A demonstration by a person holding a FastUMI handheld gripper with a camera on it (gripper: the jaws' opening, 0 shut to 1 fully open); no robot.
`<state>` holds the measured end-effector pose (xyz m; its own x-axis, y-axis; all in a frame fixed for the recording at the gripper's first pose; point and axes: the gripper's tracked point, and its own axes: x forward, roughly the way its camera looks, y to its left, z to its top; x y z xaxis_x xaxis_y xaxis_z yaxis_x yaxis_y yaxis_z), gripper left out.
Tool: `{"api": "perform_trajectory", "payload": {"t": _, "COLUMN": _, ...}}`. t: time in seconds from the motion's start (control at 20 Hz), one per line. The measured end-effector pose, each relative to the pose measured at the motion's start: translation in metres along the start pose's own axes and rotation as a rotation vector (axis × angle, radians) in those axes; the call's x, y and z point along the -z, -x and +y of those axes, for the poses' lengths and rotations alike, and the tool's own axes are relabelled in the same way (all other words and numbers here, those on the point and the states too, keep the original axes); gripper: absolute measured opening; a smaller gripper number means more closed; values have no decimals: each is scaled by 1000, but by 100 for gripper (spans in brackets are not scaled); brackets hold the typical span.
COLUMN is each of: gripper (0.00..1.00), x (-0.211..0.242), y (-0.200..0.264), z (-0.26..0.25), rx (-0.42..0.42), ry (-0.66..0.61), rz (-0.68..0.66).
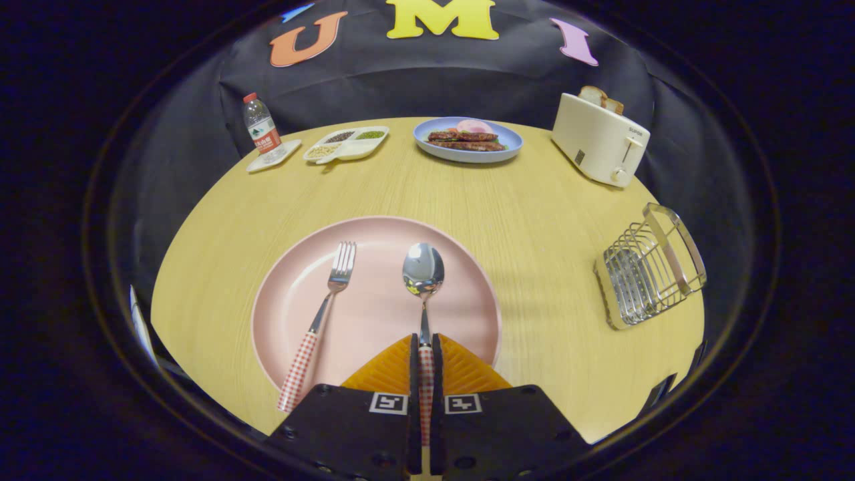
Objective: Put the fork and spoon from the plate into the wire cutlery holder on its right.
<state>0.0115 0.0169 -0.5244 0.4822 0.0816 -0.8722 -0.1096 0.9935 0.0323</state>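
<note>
A pink plate (461, 294) lies on the round wooden table just ahead of my fingers. On it rest a fork (319, 321) with a red-checked handle, to the left, and a spoon (423, 270) with its bowl pointing away from me. My gripper (425, 344) is shut on the spoon's checked handle, both fingers pressing it from either side. The spoon still looks level with the plate. The wire cutlery holder (649, 267) stands on the table to the right of the plate, well apart from it.
At the far side of the table stand a water bottle (262, 133), a divided snack tray (346, 143), a blue plate of food (467, 140) and a cream toaster (600, 137) with bread in it. Bare tabletop lies between the pink plate and the holder.
</note>
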Motion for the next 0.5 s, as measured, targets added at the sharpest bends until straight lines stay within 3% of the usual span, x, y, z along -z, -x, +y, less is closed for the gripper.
{"api": "perform_trajectory", "payload": {"t": 0.1, "gripper": 1, "x": -3, "y": 9, "z": -3, "rx": 6, "ry": -17, "rz": 1}}
{"api": "perform_trajectory", "payload": {"t": 0.5, "gripper": 1, "x": -39, "y": 66, "z": -28, "rx": -28, "ry": -28, "rz": -35}}
